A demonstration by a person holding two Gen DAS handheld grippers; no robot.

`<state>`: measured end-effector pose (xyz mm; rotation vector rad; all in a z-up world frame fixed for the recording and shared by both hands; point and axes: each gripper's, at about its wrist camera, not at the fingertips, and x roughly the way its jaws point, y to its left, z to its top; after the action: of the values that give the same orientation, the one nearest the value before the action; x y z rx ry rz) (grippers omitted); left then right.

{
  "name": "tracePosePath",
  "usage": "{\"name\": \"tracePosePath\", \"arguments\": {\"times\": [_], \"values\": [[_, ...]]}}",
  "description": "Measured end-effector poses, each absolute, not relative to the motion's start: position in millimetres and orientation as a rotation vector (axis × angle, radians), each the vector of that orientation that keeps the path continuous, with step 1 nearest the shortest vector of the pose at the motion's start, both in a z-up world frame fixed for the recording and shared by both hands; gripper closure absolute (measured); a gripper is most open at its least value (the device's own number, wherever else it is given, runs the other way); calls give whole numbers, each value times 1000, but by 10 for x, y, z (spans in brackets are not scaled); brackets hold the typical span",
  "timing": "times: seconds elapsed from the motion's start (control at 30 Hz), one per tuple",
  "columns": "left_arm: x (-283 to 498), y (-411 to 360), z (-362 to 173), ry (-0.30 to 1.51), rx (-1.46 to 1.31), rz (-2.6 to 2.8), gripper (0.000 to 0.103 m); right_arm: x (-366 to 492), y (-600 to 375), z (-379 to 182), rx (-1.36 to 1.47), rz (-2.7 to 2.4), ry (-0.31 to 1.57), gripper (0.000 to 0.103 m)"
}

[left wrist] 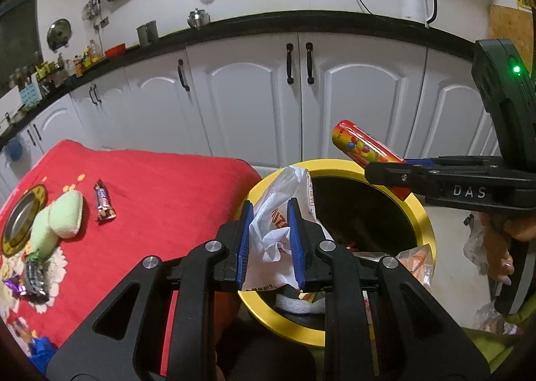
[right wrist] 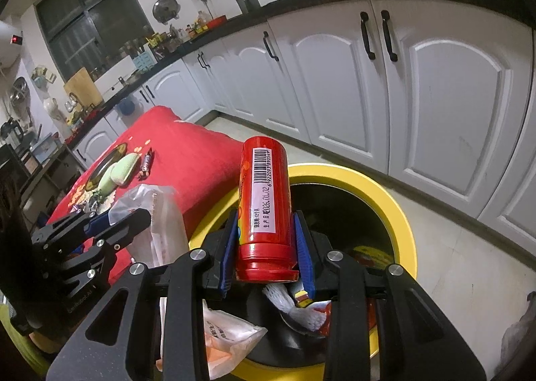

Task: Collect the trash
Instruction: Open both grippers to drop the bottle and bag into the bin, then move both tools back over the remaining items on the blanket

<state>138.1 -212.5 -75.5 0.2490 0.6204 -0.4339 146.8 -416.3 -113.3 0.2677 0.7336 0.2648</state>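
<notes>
Lying at the far left of the left wrist view, a red tablecloth (left wrist: 160,200) covers a table and carries a round metal dish (left wrist: 21,218), two pale green sponges (left wrist: 65,218), a chocolate bar in a brown wrapper (left wrist: 104,202) and, lower left, some crumpled foil wrappers (left wrist: 31,277). These items sit well apart from both claws.

At the centre of that frame the left gripper (left wrist: 268,240) has its blue pads (left wrist: 244,240) pressed in on a crumpled white plastic bag (left wrist: 274,233) with orange print. The jaws stand only narrowly apart, and the bag bulges above and below them. The bag hangs over the near left rim of a yellow trash bin (left wrist: 425,223), whose dark inside already holds a white mesh wrapper and other packaging.

To the right, the right gripper (left wrist: 385,176) reaches in from the frame edge, held by a hand (left wrist: 502,247). It clamps a red candy tube (left wrist: 361,146), which tilts up to the left above the bin's far rim.

In the right wrist view, the left gripper and its bag appear at lower left, beside the bin. At centre, the tube stands between the right gripper's blue pads, gripped near its capped end, barcode label facing the camera, with the bin's opening directly behind and below it. White cabinet doors (right wrist: 435,96) fill the right side.
</notes>
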Motion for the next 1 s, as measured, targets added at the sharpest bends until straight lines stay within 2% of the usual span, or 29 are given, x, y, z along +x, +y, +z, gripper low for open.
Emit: {"name": "tracePosePath", "arguments": {"times": [0.53, 0.63, 0.67, 0.73, 0.8, 0.87, 1.0], "values": [[1428, -2151, -828, 661, 208, -462, 83, 1548, -4209, -1230, 282, 245, 769, 71], [1435, -2125, -834, 669, 197, -454, 68, 1555, -4234, -1246, 291, 231, 774, 64], [1439, -2102, -833, 673, 187, -451, 60, 1555, -4239, -1249, 293, 227, 775, 60], [1444, -2054, -820, 673, 170, -438, 56, 1552, -4249, -1249, 294, 220, 774, 58], [1443, -2008, -799, 670, 157, -422, 47, 1546, -4256, -1251, 294, 215, 771, 57], [1434, -1941, -766, 665, 138, -408, 45, 1542, -4253, -1247, 293, 212, 769, 56], [1424, -1818, -703, 653, 104, -379, 30, 1538, -4250, -1239, 290, 211, 766, 55]]}}
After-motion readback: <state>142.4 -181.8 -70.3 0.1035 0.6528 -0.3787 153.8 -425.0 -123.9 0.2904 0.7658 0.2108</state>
